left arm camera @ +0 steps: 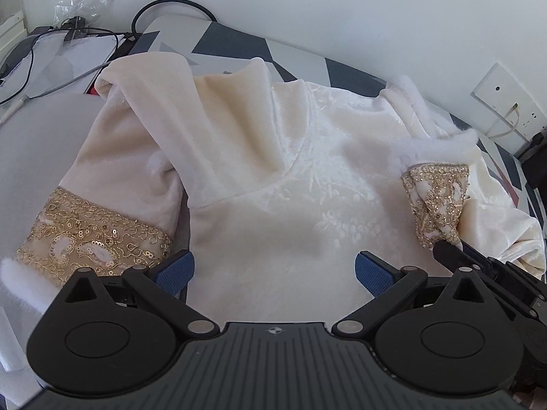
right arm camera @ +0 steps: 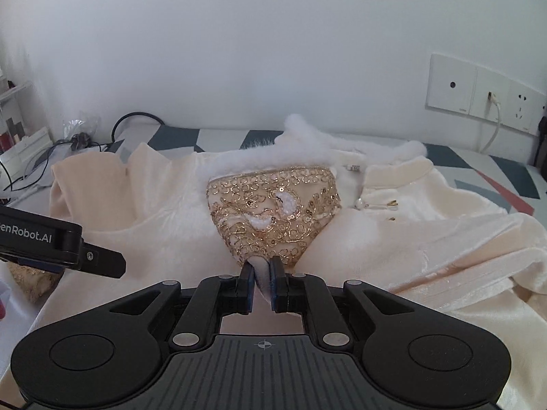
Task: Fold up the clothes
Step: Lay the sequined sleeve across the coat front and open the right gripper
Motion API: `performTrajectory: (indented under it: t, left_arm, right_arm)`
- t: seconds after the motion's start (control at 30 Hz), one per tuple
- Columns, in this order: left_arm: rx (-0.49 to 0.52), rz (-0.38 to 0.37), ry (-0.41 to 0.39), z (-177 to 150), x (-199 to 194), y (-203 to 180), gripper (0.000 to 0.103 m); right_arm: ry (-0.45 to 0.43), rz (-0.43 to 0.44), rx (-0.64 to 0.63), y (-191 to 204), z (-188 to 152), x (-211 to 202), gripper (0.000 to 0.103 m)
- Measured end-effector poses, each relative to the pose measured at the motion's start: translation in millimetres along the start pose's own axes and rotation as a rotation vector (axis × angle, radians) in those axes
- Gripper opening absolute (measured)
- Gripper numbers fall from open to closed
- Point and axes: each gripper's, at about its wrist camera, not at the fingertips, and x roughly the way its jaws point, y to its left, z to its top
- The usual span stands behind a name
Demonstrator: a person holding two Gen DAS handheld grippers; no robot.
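Observation:
A cream velvet garment [left arm camera: 290, 177] with white fur trim lies spread on the bed. Its left sleeve ends in a gold sequinned cuff [left arm camera: 92, 239] lying flat beside my left gripper [left arm camera: 275, 270], which hovers open over the garment's body with nothing between its blue pads. In the right wrist view my right gripper [right arm camera: 262, 282] is shut on the edge of the other gold cuff [right arm camera: 273, 212], lifted over the cream garment [right arm camera: 427, 249]. That cuff [left arm camera: 436, 201] and the right gripper [left arm camera: 444, 249] also show at the right of the left wrist view. The left gripper's side [right arm camera: 61, 242] shows at the far left.
A patterned grey, white and red bed cover [left arm camera: 239, 51] lies under the garment. Cables and papers [left arm camera: 61, 48] clutter the far left. A white wall runs behind, with a socket plate [right arm camera: 485, 92] and plugged cable at the right.

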Motion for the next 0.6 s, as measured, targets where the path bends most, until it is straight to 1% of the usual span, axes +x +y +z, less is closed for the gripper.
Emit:
performTrajectory:
  t: [0.13,0.3,0.47,0.6]
  left_arm:
    - [-0.012,-0.001,0.008,5,5,-2,0.102]
    - [-0.005,-0.014,0.008,9,8,-7,0.102]
    - [-0.021,-0.112,0.004,14,10,-21,0.102]
    - [0.004,-0.158,-0.002,22,20,-44,0.102]
  right_arm:
    - [0.008,0.017,0.005,-2,-6,-5,0.009]
    - [0.03,0.032,-0.031,-3,-15,-6,0.009]
    - [0.052,0.047,-0.07,-2,-24,-7,0.009]
    - [0.07,0.058,-0.102,-2,-32,-8,0.01]
